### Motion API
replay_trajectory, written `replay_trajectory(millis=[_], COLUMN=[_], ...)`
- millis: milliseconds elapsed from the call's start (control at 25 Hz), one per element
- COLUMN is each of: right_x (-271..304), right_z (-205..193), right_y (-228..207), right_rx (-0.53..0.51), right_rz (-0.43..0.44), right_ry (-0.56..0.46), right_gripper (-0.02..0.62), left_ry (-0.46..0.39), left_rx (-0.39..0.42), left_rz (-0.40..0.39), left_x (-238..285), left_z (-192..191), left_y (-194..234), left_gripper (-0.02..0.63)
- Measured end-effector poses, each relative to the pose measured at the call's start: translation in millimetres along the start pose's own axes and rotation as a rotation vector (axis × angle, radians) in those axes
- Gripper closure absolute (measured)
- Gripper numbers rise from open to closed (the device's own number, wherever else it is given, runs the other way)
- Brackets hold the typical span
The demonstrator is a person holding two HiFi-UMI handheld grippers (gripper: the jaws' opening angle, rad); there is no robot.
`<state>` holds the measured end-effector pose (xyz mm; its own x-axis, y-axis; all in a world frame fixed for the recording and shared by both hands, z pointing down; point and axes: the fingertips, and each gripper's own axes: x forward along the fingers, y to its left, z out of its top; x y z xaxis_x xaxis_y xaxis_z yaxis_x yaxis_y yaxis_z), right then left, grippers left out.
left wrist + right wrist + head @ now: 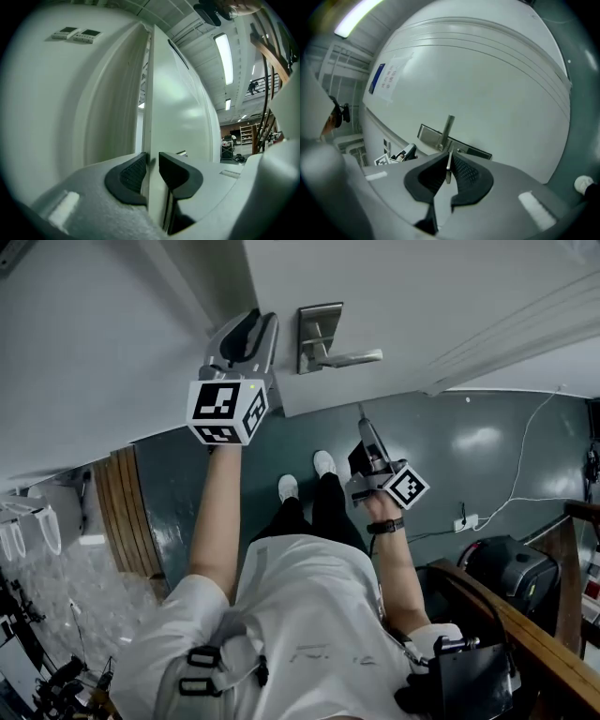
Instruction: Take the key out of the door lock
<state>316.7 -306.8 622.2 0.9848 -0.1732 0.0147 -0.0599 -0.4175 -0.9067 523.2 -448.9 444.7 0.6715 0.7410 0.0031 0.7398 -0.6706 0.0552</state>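
**White door point(422, 296) ahead, key point(448, 167) held clear of lock**

Low at centre of the right gripper view, the key is pinched between the closed jaws of the right gripper point(450, 154), apart from the lock plate point(430, 135). Its long axis is aligned with the jaws, tip up-frame toward the handle point(448, 125). The door edge point(149, 93) is clamped by the left gripper point(152, 157).

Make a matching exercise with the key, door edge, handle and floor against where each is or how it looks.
Things:
1. key
2. door edge
3. handle
4. floor

Place or look:
A. dark grey-green
B. between the left tool's jaws
C. pinched in the right tool
D. silver, on the door, no tool on it

Pairs: 1-C, 2-B, 3-D, 4-A
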Motion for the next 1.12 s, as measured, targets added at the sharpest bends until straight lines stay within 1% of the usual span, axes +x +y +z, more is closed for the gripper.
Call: replay_trajectory(millis=[40,160,360,480,520,600,680,920,1040,1120], right_x=[-5.0,-21.7,-47.0,-51.9,-52.8,-57.6,-69.8,-113.5,-127.4,-133.5], right_z=[7.3,26.1,53.6,68.3,72.7,79.8,83.4,90.7,83.5,77.4], right_y=[9.6,39.2,85.0,110.6,121.0,142.1,158.9,189.4,202.2,208.3], right_rx=[-0.051,-0.178,-0.401,-0.539,-0.561,-0.544,-0.541,-0.705,-0.784,-0.831], right_rz=[0.007,0.017,0.008,0.072,0.104,0.163,0.203,0.265,0.28,0.285], right_ry=[-0.005,-0.019,-0.06,-0.054,-0.049,-0.04,-0.028,-0.004,0.007,0.018], right_gripper=[0.566,0.566,0.566,0.566,0.566,0.566,0.566,0.566,0.566,0.566], left_ry=[-0.012,-0.03,-0.06,-0.078,-0.081,-0.08,-0.076,-0.079,-0.083,-0.082], left_rx=[-0.001,-0.015,-0.025,-0.009,-0.003,-0.008,-0.023,-0.039,-0.049,-0.035], left_rz=[0.001,-0.01,-0.014,0.007,0.018,0.038,0.061,0.109,0.125,0.14], left_x=[-4.1,-17.3,-47.0,-62.4,-67.2,-77.7,-91.6,-133.7,-152.1,-161.3], left_z=[2.4,8.0,20.4,29.8,33.1,37.6,38.7,36.7,36.2,37.0], left_y=[-0.5,-11.1,-48.2,-77.3,-87.6,-108.8,-132.4,-209.3,-237.4,-250.5], left_gripper=[0.523,0.525,0.526,0.535,0.535,0.535,0.535,0.537,0.549,0.552])
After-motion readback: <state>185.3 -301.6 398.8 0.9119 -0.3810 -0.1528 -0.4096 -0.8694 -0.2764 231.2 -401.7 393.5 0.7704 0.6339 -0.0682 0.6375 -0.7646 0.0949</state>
